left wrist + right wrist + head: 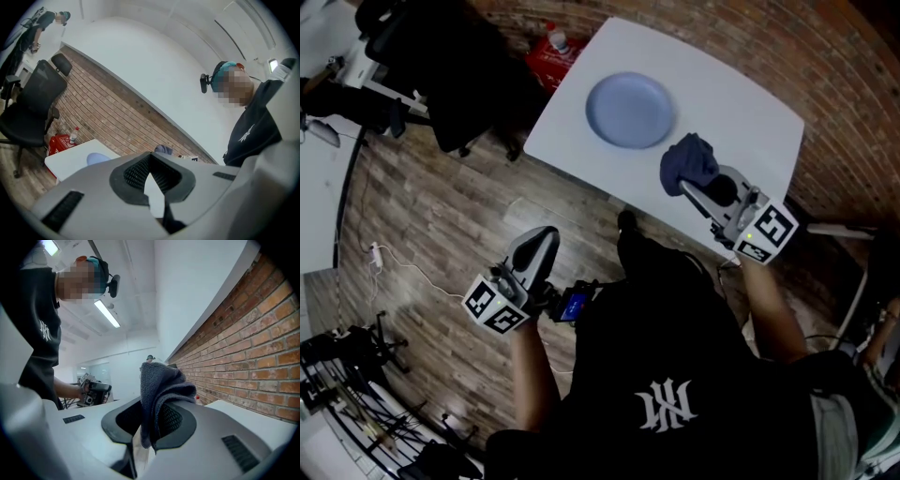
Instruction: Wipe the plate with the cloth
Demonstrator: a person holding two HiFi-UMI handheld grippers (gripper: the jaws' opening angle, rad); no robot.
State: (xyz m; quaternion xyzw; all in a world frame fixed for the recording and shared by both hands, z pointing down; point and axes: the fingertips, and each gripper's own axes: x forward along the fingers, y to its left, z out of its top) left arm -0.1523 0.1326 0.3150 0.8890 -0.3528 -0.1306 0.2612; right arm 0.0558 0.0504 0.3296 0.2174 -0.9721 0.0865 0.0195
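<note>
Left claw [534,251] closed on nothing, low over wooden floor [441,216]; right claw [686,187] clamped on dark blue cloth [689,161] above white bench [741,103], just beside light blue plate [630,110].

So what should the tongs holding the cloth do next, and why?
Probably move the right tongs across and lower the dark blue cloth onto the blue plate. They're shut on the cloth over the white table, beside the plate, which nothing touches yet.
</note>
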